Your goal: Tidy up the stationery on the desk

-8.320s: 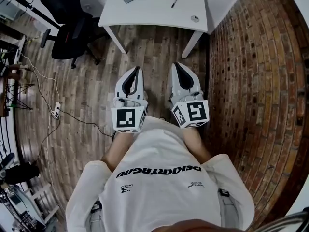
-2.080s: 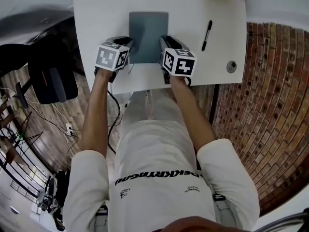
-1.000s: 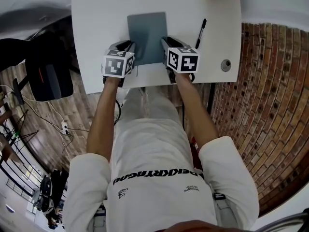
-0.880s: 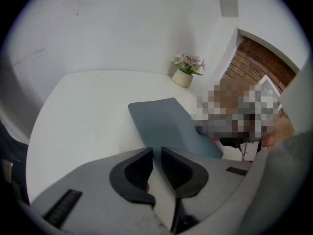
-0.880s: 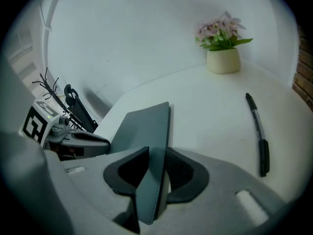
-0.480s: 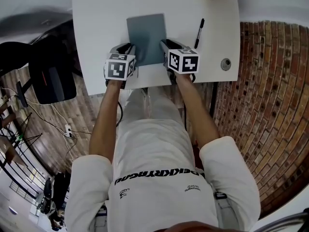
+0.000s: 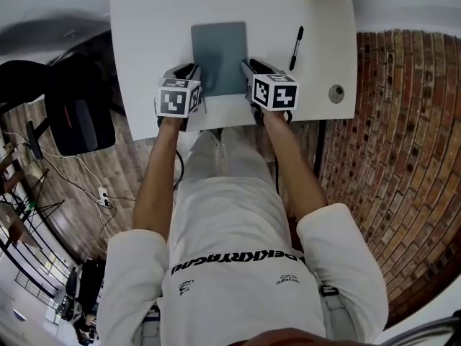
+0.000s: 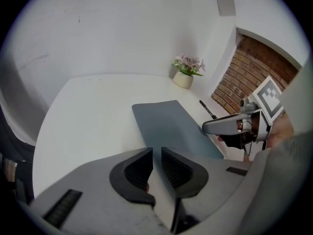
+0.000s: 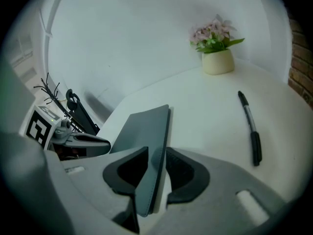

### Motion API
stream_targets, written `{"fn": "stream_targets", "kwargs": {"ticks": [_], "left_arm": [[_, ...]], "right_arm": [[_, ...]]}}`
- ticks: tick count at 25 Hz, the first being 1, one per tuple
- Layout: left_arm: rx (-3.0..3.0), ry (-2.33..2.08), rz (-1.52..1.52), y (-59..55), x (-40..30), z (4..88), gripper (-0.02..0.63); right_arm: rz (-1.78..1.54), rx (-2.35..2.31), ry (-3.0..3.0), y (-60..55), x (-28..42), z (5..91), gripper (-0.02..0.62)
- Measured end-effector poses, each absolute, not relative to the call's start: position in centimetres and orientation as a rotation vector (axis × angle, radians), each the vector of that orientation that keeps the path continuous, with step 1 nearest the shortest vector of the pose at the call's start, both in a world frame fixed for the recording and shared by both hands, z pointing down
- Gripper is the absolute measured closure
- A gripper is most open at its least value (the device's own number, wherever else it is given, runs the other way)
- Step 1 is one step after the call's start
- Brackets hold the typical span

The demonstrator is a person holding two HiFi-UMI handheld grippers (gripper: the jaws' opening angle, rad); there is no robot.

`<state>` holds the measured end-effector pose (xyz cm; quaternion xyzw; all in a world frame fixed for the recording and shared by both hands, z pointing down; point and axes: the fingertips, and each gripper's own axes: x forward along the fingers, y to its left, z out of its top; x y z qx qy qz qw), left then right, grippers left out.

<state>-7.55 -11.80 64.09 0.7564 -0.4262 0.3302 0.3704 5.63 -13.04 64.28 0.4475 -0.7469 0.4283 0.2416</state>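
- On the white rectangular desk [image 7: 151, 34], near its front edge, the flat grey-blue notebook [image 7: 220, 56] lay between both grippers.
- Right gripper [image 7: 248, 69]: jaws had just been opening and stood spread, with the notebook's near right edge between them, seemingly unpinched.
- Left gripper [image 7: 193, 71]: jaws slightly apart, empty, beside the notebook's left edge.
- Handling, as judged: a release. The jaws should clear the cover fully before withdrawing, lest it skew.
- Orientation: the long axis ran away from the person, roughly parallel to the slim black pen [image 7: 296, 47].

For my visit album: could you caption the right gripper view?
Right tongs, just opening, straddle the edge of the grey notebook on a white desk, a pen alongside.
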Motion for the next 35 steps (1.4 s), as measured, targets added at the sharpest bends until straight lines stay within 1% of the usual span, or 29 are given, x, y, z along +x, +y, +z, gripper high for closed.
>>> {"fn": "stream_targets", "kwargs": {"ticks": [5,12,16,22,28,35], "left_arm": [[1.990,-1.154,0.813,-11.7,-7.6,61.6,0.552],[2.103,-1.208,0.711,-11.1,-5.7,57.1,0.558],[2.180,-1.234,0.644,-10.1,-4.3,54.5,0.571],[2.282,-1.323,0.508,-8.7,-2.8,50.3,0.607],[2.346,-1.338,0.415,-7.4,-2.3,47.4,0.607],[2.431,-1.366,0.362,-5.2,-2.7,43.6,0.607]], "right_arm": [[1.043,1.296,-2.077,-13.7,7.4,61.5,0.486],[0.894,1.400,-2.125,-14.1,10.5,56.5,0.488],[0.848,1.441,-2.114,-14.0,12.3,55.4,0.489],[0.763,1.507,-2.075,-14.5,15.8,55.2,0.492],[0.671,1.555,-2.024,-15.0,18.6,57.0,0.492],[0.682,1.552,-1.932,-15.8,20.7,60.2,0.495]]}}
